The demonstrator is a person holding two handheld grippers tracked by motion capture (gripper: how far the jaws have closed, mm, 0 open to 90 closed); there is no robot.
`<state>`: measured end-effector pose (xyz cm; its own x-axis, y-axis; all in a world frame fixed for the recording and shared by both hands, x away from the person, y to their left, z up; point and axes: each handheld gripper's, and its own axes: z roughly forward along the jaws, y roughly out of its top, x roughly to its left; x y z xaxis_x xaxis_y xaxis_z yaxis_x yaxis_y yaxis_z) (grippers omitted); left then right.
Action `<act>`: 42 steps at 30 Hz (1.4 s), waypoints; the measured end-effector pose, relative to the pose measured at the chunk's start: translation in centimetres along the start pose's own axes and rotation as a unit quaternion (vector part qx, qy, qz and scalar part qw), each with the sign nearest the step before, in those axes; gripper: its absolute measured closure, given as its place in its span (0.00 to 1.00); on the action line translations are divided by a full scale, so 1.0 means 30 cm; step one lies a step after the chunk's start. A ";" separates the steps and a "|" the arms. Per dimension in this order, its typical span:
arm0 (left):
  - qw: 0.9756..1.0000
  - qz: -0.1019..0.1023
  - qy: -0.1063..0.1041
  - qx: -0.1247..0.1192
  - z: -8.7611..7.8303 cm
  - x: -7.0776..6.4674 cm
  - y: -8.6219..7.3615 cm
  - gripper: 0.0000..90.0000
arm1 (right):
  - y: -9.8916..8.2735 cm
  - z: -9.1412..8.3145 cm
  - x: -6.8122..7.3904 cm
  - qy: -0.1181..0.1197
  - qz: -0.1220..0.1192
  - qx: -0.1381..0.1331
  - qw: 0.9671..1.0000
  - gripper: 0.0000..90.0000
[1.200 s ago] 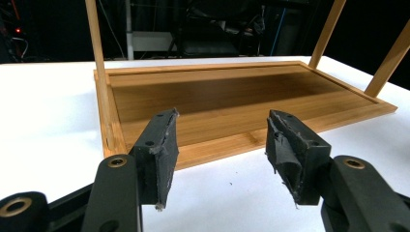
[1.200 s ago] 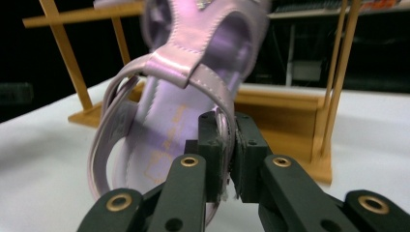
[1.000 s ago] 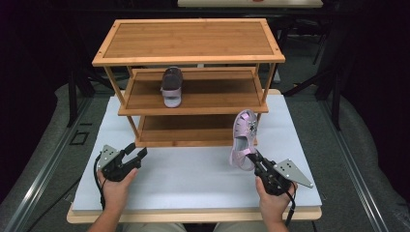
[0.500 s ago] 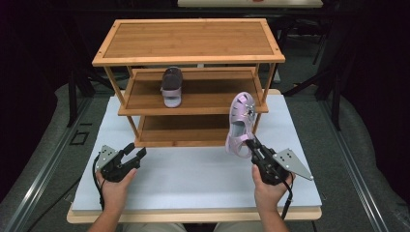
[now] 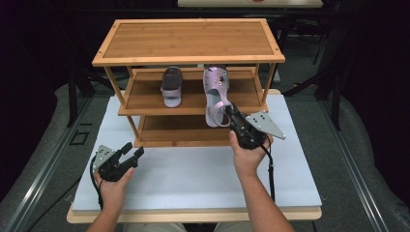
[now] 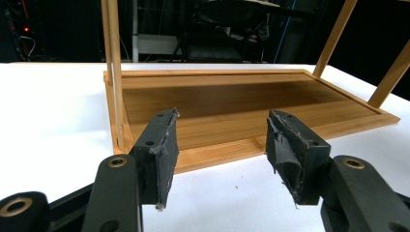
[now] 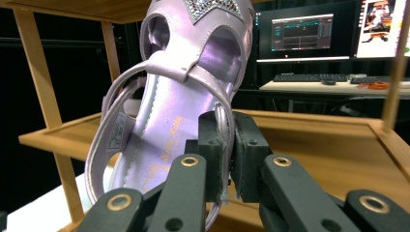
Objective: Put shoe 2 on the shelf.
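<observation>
Left tool (image 5: 129,155) sits near the front-left corner of the white bench (image 5: 193,174), jaws spread with nothing between them. Right tool (image 5: 227,112) is pinching the heel strap of a shiny lilac sandal (image 5: 215,94), toe over the bamboo rack's middle shelf (image 5: 145,99), beside a darker purple sandal (image 5: 171,86).

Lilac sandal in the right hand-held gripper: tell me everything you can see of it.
The shiny lilac child's sandal has a closed toe cap with cut-outs and a glittery star-shaped trim, a T-bar, a looping heel strap and a paler insole with faint print. It looks like glossy synthetic leather. It is held in the air, toe towards the bamboo shoe rack's middle shelf, heel hanging past the shelf's front edge. The right hand-held gripper is shut on a strap near the heel. I cannot tell whether the toe touches the shelf.
</observation>
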<state>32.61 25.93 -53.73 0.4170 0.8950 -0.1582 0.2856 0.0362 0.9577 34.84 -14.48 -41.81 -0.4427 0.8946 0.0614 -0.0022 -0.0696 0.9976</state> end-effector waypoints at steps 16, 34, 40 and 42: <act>1.000 -0.006 0.000 0.003 0.004 0.014 -0.007 0.50 | 0.023 0.212 0.035 -0.009 0.016 -0.004 1.000 0.93; 1.000 -0.006 0.001 0.003 0.001 0.014 -0.006 0.50 | 0.030 0.309 0.054 -0.042 -0.003 0.022 0.999 0.92; 1.000 -0.007 0.000 0.002 -0.002 0.019 -0.004 0.50 | 0.039 0.347 0.061 -0.049 0.006 0.042 0.998 0.92; 1.000 -0.008 0.000 0.001 -0.003 0.020 -0.004 0.50 | 0.041 0.356 0.066 -0.056 0.000 0.047 0.997 0.92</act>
<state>32.75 26.51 -53.91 0.4129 0.8940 -0.1739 0.2944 0.0497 0.9544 43.53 -8.08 -40.13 -0.3399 0.9385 0.0602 0.0850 -0.0331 0.9958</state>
